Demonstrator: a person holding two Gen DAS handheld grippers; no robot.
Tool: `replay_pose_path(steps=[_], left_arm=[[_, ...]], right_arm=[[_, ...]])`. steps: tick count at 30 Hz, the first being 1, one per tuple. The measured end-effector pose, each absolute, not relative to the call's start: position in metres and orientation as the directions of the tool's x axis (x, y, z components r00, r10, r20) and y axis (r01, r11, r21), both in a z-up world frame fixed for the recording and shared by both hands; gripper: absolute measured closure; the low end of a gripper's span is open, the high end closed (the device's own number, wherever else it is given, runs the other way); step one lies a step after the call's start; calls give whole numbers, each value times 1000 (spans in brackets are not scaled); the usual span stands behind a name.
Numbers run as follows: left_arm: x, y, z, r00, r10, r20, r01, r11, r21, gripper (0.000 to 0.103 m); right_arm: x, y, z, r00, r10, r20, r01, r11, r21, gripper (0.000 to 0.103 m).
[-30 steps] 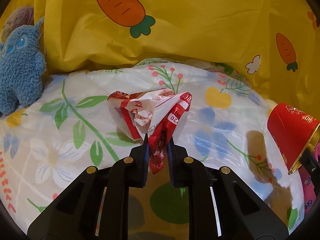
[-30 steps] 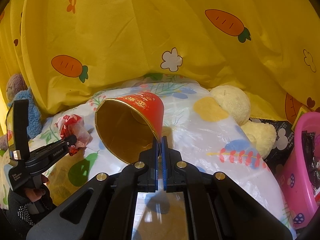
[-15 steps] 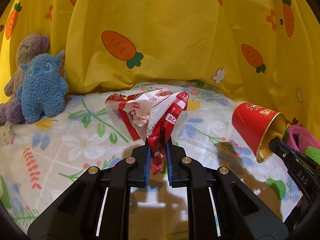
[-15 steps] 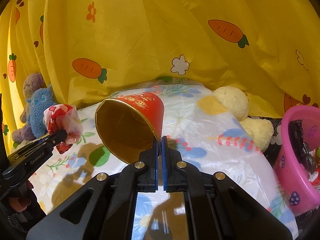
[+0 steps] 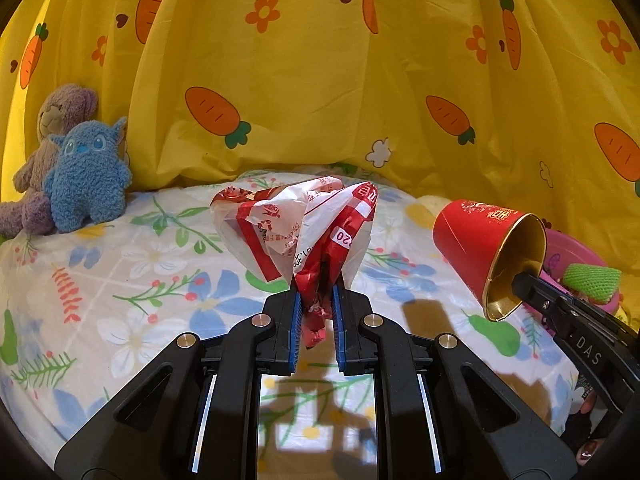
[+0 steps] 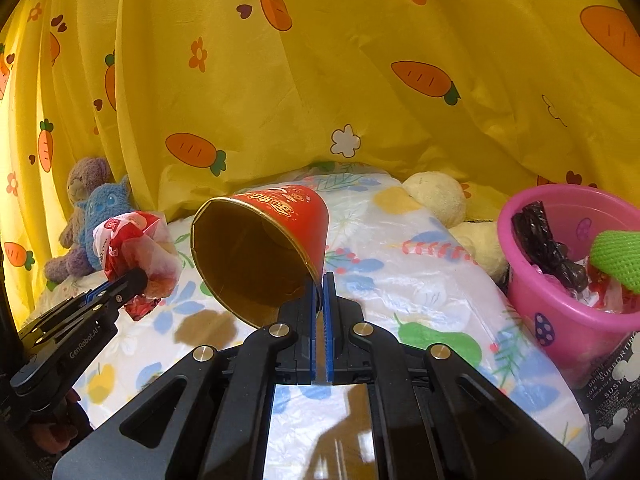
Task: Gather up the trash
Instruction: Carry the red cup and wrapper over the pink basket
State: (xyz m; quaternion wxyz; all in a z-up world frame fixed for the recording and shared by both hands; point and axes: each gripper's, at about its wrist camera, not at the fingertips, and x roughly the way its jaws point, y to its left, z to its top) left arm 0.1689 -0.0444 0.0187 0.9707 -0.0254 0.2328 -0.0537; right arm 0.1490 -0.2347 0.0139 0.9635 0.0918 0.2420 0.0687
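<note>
My left gripper (image 5: 316, 300) is shut on a crumpled red-and-white plastic wrapper (image 5: 304, 224) and holds it above the flowered bed cover. The wrapper (image 6: 134, 248) and left gripper (image 6: 128, 282) also show at the left of the right wrist view. My right gripper (image 6: 319, 284) is shut on the rim of a red paper cup with a gold inside (image 6: 260, 248), tilted mouth toward the camera. The cup (image 5: 484, 248) shows at the right of the left wrist view. A pink bucket (image 6: 560, 312) holding trash stands at the right.
A blue plush (image 5: 86, 176) and a purple-grey bear (image 5: 48, 120) sit at the back left against the yellow carrot curtain (image 5: 320, 80). A cream plush (image 6: 444, 204) lies beside the bucket. A green mesh item (image 6: 616, 256) and black bag (image 6: 540, 236) are in the bucket.
Both grippers have lifted and drawn back from the bed with the wrapper and cup still held. The pink bucket has come fuller into view at the right.
</note>
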Motion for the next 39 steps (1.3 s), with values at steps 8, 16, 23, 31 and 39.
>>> replay_pose_path(steps=[8,16,23,31,39], left_arm=[[156,-77,10,870,-177,-459,160,984,-76,90],[152,-112,4,849,-242,-470,240,969,-65,90],[157,-144,3,822,-306,-481,316,947,-63,90],[171,-201,16,775,-422,-471,442,894,-74,90],[193,-266,25,697,-544,-467,561,819,-117,90]], right_arm=[[119,-264,9,883,127,-452,-26,975,222,99],[104,-292,8,898,51,-436,42,979,201,99],[98,-322,8,907,0,-422,98,973,210,99],[94,-370,15,909,-119,-400,220,951,217,99],[95,-418,26,895,-247,-372,339,918,204,99]])
